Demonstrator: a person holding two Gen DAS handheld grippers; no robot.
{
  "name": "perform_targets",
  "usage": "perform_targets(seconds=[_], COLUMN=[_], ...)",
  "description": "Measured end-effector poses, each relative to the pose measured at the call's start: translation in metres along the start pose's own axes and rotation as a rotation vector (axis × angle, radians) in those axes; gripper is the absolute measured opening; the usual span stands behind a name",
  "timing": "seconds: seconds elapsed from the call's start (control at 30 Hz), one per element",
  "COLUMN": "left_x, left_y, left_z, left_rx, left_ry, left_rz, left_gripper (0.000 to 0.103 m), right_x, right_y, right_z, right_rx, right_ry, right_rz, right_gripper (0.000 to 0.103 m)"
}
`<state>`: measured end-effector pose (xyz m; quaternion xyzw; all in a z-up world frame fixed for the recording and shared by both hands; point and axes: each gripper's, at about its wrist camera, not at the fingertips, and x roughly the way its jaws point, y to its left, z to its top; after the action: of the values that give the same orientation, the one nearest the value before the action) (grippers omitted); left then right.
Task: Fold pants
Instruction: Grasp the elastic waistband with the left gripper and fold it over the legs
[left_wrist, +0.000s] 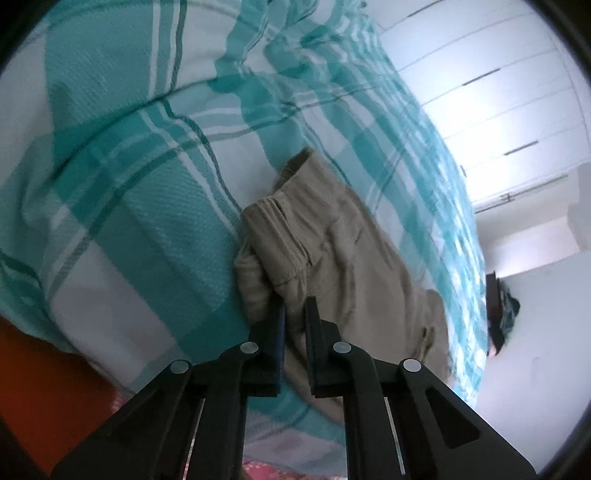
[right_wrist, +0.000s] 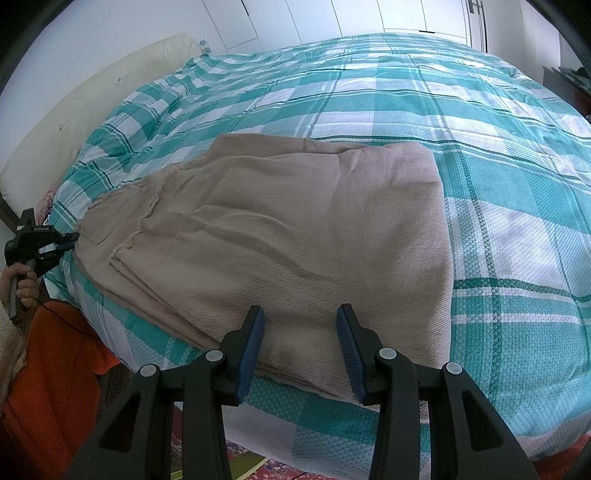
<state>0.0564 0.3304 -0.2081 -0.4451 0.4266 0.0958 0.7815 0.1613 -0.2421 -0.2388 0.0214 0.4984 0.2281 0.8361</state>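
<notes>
Beige pants (right_wrist: 295, 229) lie folded on the teal-and-white checked bedspread (right_wrist: 498, 155). In the right wrist view my right gripper (right_wrist: 300, 317) is open, its blue-padded fingers just above the near folded edge of the pants. My left gripper (right_wrist: 70, 240) shows at the far left, at the waistband end. In the left wrist view the left gripper (left_wrist: 294, 310) has its jaws nearly together around a fold of the pants (left_wrist: 332, 251) at the waistband corner.
A cream headboard (right_wrist: 74, 122) runs along the left of the bed. White wardrobe doors (left_wrist: 498, 92) stand behind. An orange cloth (right_wrist: 55, 369) and the person's hand are at the lower left. A patterned rug (right_wrist: 266, 465) lies below the bed edge.
</notes>
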Motion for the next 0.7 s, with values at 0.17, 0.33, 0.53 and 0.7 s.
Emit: perform_targets(seconds=[0.17,0.33,0.53,0.7], left_x=[0.006,-0.011,-0.025,0.002], left_y=[0.005,0.011,0.02,0.015], left_z=[-0.004,-0.002,-0.002,-0.004], left_rx=[0.025,-0.06,-0.087,-0.065], left_ry=[0.038,0.024,-0.033,0.009], left_rz=[0.053,-0.022,-0.061,-0.051], left_gripper=[0.008,0.025,0.052,0.052], right_x=[0.0,-0.001,0.002,0.002], right_y=[0.0,0.001,0.002,0.0], right_z=[0.0,0.001,0.002,0.001], right_rx=[0.001,0.004,0.003,0.003], right_ry=[-0.003,-0.005,-0.01,-0.012], right_rz=[0.002,0.003,0.004,0.005], right_gripper=[0.042,0.042,0.042,0.043])
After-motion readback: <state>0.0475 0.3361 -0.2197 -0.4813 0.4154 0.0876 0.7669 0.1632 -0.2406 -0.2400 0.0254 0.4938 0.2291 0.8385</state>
